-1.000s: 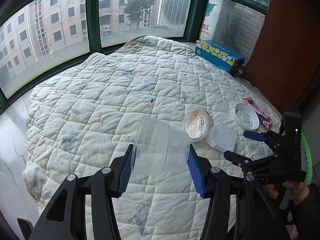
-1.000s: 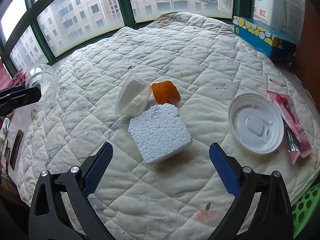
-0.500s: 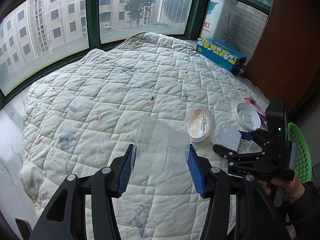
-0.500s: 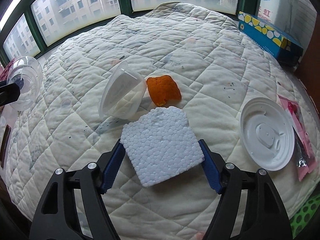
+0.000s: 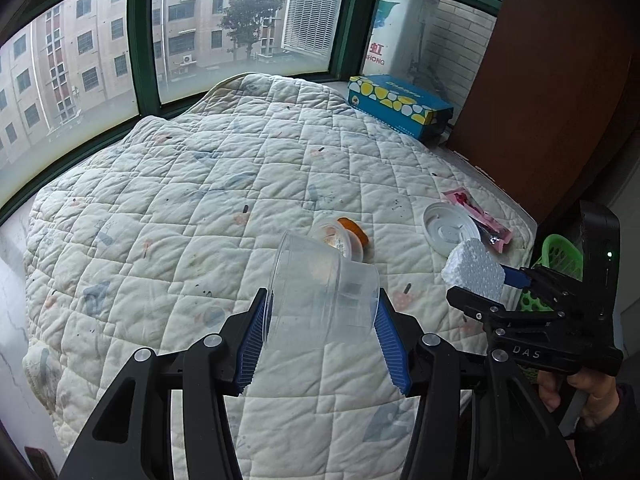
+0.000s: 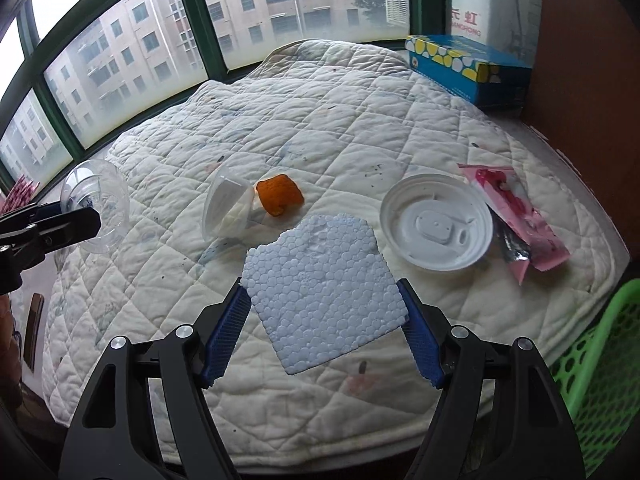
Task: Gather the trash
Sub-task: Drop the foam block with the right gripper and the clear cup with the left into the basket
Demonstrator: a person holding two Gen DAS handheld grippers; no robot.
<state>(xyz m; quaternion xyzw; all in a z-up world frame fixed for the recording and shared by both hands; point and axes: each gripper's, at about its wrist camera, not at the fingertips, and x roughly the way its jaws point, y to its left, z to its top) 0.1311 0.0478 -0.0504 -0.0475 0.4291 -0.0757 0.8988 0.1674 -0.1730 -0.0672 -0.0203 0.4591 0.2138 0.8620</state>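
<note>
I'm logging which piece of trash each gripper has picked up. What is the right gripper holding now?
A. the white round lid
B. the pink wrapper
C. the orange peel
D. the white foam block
D: the right gripper is shut on the white foam block, its blue pads pressed to both sides and the block raised off the quilt, while the lid, wrapper and peel lie on the quilt.

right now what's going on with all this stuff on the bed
A person is clearing trash off the quilted bed with two handheld tools. The left claw is shut on a clear plastic cup; the right claw is shut on a white foam block, held above the quilt. A small tub, orange peel, white lid and pink wrapper still lie there. A green basket sits beside the bed.
</note>
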